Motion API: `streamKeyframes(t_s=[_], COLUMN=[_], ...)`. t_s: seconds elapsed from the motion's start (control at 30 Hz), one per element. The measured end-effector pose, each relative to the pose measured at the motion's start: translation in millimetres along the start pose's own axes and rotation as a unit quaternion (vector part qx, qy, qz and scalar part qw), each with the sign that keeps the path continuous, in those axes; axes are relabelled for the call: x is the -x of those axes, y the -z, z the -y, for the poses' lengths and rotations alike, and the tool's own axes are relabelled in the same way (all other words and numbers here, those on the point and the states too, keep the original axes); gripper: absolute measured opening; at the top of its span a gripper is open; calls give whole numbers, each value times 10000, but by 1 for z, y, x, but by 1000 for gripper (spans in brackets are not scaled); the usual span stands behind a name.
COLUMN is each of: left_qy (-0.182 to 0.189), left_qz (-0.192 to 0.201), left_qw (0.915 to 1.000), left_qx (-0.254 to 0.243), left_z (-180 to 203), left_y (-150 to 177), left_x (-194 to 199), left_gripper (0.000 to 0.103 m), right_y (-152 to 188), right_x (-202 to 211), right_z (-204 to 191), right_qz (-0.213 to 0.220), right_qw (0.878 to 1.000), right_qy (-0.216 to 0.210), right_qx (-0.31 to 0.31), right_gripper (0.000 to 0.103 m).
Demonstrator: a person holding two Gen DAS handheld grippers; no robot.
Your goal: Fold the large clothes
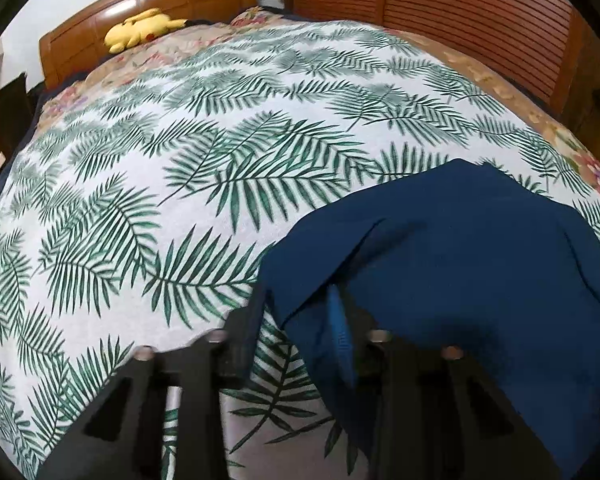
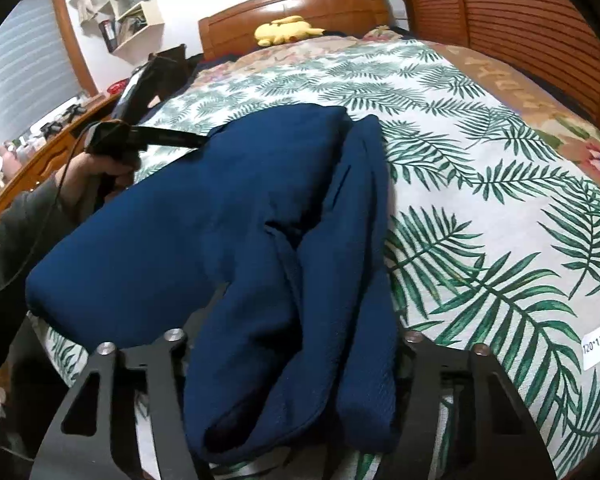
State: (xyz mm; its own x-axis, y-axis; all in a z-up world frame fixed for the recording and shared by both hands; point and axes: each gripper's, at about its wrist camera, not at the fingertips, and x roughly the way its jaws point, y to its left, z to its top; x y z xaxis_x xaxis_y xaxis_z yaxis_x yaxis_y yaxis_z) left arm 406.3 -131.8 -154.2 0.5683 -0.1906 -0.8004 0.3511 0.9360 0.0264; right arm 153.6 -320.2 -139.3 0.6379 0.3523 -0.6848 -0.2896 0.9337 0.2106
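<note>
- A white label (image 2: 599,343) on the leaf-print sheet (image 2: 480,168) reads "120*120cm".
- The right tongs (image 2: 292,360) stand wide around the blue garment (image 2: 228,216).
- The left tongs (image 1: 300,320) are spread wide, one finger under the garment's edge.

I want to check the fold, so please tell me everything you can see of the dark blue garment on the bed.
The dark blue knitted-looking garment lies bunched, partly folded, on the white cloth with green palm leaves. One long tube-like part, perhaps a sleeve, runs toward the right gripper, between its open fingers. The left gripper touches its far edge; whether it grips is unclear.
</note>
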Motion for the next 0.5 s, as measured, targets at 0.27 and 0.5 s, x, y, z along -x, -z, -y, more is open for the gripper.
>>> streamKeyframes(t_s=[0.27,0.5], left_qy=[-224,-285], left_qz=[606,1246], left_qw=[9979,9910], left_qx=[-49,-404], left_z=[11,63], left_y=[-18,-60], left_x=[50,105], left_gripper=[7,7], right_y=[-9,-38], right_x=[22,51], right_z=[-6,18], right_qz=[619,991], right_qw=[9978,9946], right_qy=[41,64], right_qx=[253,310], right_gripper=[23,21])
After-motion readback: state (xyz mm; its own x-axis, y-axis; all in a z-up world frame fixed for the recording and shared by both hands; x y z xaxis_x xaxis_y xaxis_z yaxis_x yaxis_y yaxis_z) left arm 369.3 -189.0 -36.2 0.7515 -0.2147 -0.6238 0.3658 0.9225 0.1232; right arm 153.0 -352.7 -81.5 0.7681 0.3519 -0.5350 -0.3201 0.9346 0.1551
